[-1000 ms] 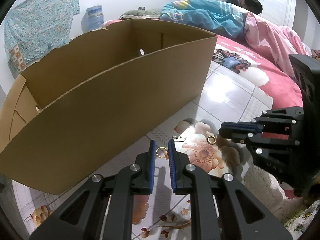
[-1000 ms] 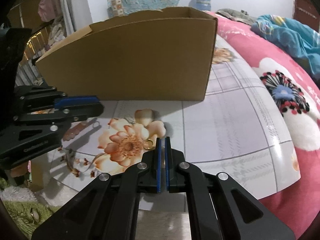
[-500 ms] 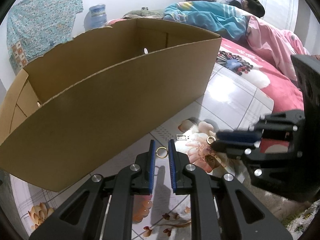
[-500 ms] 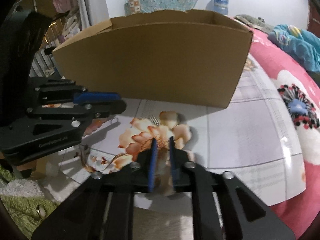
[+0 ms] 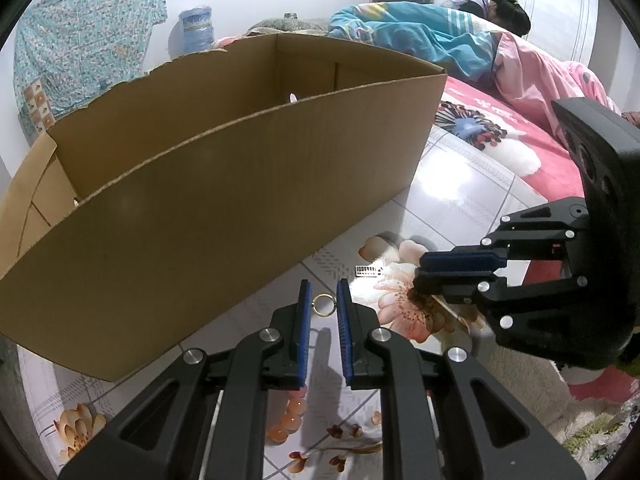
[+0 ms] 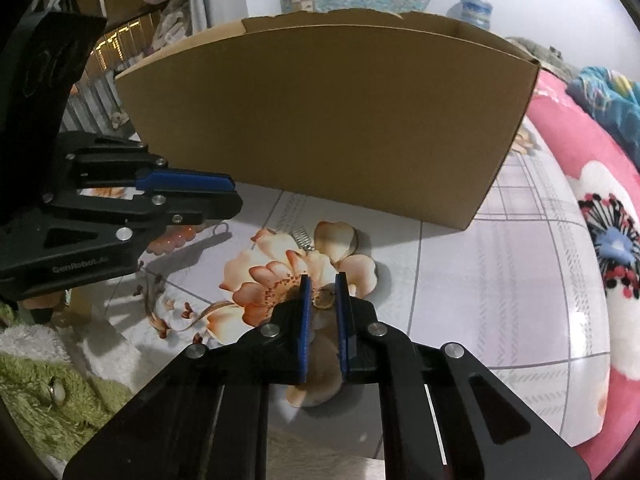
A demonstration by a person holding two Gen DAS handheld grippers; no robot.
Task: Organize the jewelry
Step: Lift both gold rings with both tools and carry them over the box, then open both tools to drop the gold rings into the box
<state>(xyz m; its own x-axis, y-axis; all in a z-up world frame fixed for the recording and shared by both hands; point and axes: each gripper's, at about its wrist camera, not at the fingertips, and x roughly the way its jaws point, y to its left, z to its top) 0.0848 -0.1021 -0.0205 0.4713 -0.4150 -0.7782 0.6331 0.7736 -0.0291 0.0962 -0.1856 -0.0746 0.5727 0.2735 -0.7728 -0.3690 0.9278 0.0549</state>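
- Nearest, the left gripper (image 5: 323,294) has its jaws slightly parted, gripping nothing; a gold ring (image 5: 323,305) lies on the floral tabletop (image 5: 440,208) between the fingertips.
- Likewise, the right gripper (image 6: 320,289) stands narrowly open around a second gold ring (image 6: 325,299).
- Beyond lies a small silver comb-like piece (image 6: 302,237).
- Farthest stands the cardboard box (image 5: 224,196).

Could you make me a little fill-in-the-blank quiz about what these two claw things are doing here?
1. A gold ring lies between the open jaws of the ____ gripper.
2. The right gripper has its jaws around a second ____.
3. Behind both stands a big open box made of ____.
4. A small silver comb lies on the ____-patterned tabletop.

Answers: left; ring; cardboard; flower
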